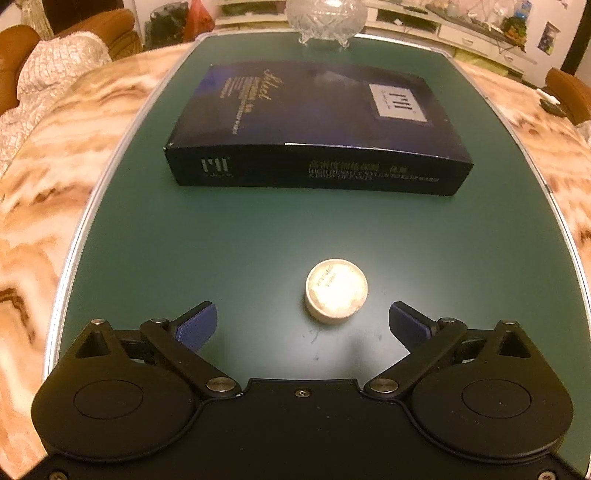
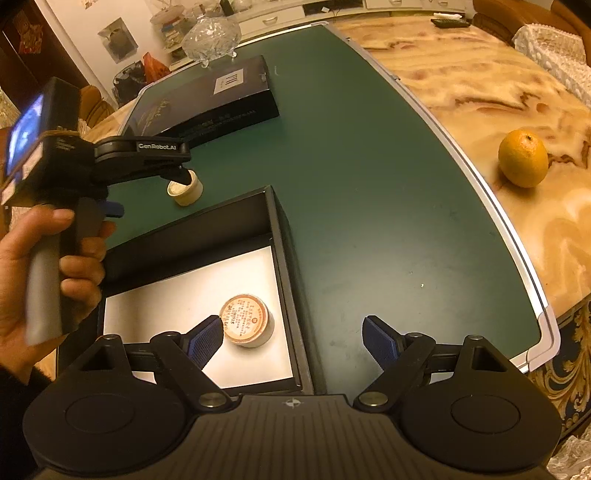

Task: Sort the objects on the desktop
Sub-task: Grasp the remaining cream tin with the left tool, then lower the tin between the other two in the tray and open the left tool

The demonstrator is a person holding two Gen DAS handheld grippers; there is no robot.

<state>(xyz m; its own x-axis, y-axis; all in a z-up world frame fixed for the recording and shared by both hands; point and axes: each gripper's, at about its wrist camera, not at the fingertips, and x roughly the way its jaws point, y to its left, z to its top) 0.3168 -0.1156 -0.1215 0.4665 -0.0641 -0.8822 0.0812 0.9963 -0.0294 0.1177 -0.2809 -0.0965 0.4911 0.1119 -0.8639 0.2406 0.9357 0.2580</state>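
A small round cream jar [image 1: 336,291] stands on the green mat [image 1: 229,243], just ahead of my open, empty left gripper [image 1: 303,323]. In the right wrist view the same jar [image 2: 184,190] sits under the left gripper [image 2: 183,173]. An open black box [image 2: 280,229] with a white floor holds a round tin with an orange label [image 2: 246,320]. My right gripper [image 2: 291,334] is open and empty, its left finger over the box beside the tin, its right finger over the mat.
A dark blue box lid [image 1: 314,125] lies further back on the mat, also in the right wrist view [image 2: 207,103]. A cut-glass bowl [image 1: 327,18] stands at the far edge. An orange [image 2: 522,158] rests on the marble table [image 2: 480,85] to the right.
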